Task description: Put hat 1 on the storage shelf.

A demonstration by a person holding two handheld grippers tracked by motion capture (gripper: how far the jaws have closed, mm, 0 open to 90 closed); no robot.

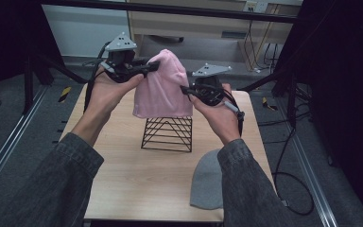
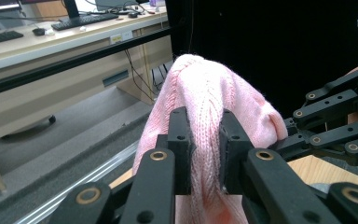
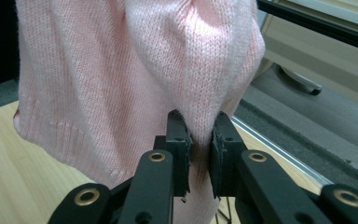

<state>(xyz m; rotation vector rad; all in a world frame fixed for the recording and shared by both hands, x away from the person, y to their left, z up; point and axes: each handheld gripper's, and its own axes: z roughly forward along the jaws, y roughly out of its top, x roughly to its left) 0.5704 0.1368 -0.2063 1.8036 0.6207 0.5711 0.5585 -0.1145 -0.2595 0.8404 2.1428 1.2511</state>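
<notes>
A pink knitted beanie [image 1: 162, 87] is draped over the top of a black wire stand [image 1: 168, 135] in the middle of the table. My left gripper [image 1: 154, 66] pinches the hat's upper left side, and in the left gripper view its jaws are shut on a fold of the pink beanie [image 2: 205, 126]. My right gripper [image 1: 185, 91] pinches the right side lower down; in the right gripper view its jaws squeeze a fold of the pink beanie [image 3: 135, 70]. The right gripper's linkage [image 2: 335, 121] shows at the edge of the left gripper view.
A grey beanie [image 1: 207, 182] lies flat near the front right of the wooden table [image 1: 123, 175], partly under the right sleeve. Black frame posts stand at both sides, with a desk beyond and cables on the floor at the right.
</notes>
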